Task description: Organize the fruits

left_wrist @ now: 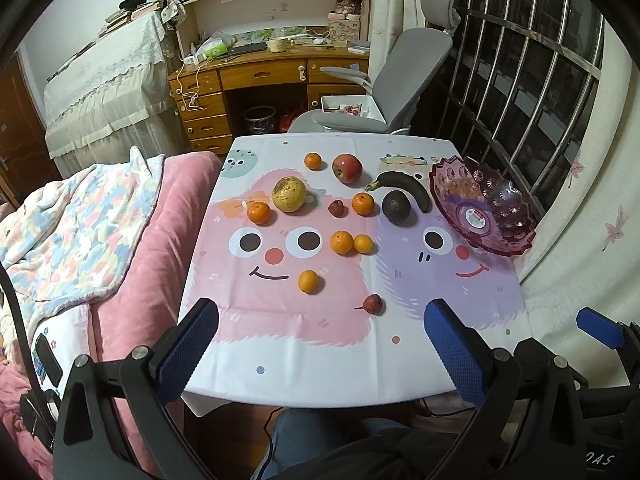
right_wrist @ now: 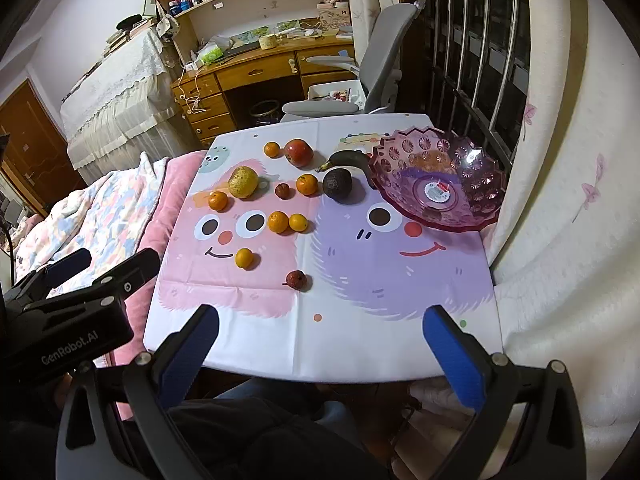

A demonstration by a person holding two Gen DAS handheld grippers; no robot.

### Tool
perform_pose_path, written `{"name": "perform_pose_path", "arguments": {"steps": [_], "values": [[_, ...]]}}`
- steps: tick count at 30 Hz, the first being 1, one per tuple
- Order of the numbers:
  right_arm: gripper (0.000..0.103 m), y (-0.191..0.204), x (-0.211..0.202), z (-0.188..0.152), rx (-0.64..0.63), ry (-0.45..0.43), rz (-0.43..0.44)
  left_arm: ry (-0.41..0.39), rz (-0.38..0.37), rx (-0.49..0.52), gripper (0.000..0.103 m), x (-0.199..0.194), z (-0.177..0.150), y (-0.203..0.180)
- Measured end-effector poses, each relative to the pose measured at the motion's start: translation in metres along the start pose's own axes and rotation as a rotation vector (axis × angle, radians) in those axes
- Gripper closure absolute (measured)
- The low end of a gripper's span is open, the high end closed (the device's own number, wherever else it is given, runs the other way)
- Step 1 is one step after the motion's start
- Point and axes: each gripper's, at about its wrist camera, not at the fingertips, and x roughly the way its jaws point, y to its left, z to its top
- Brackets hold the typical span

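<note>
Fruit lies scattered on a small table under a cartoon-face cloth (left_wrist: 304,332): several oranges (left_wrist: 341,242), a red apple (left_wrist: 347,167), a yellow pear (left_wrist: 289,194), a dark avocado (left_wrist: 396,207), a blackened banana (left_wrist: 404,185) and two small red fruits (left_wrist: 373,304). A purple glass bowl (left_wrist: 516,216) (right_wrist: 396,184) stands empty at the table's right side. My left gripper (left_wrist: 320,320) hovers open over the near edge. My right gripper (right_wrist: 320,326) is also open, nothing between its fingers, and the nearest small red fruit (right_wrist: 296,279) lies ahead of it.
A bed with a pink quilt (left_wrist: 132,248) borders the table's left side. A grey office chair (left_wrist: 380,92) and a wooden desk (left_wrist: 260,76) stand beyond the far edge. A barred window (left_wrist: 520,80) and curtain line the right. A person's legs (left_wrist: 320,440) are under the near edge.
</note>
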Motion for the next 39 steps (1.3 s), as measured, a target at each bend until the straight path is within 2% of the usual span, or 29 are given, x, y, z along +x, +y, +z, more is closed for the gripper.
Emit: {"name": "perform_pose_path", "arguments": {"steps": [3, 39], "values": [[0.001, 0.000, 0.000, 0.000, -0.004, -0.002, 0.002, -0.007, 0.013, -0.009, 0.001, 0.002, -0.006, -0.009], [0.001, -0.001, -0.002, -0.005, 0.001, -0.003, 0.015, -0.012, 0.012, -0.008, 0.001, -0.006, -0.007, -0.006]]}}
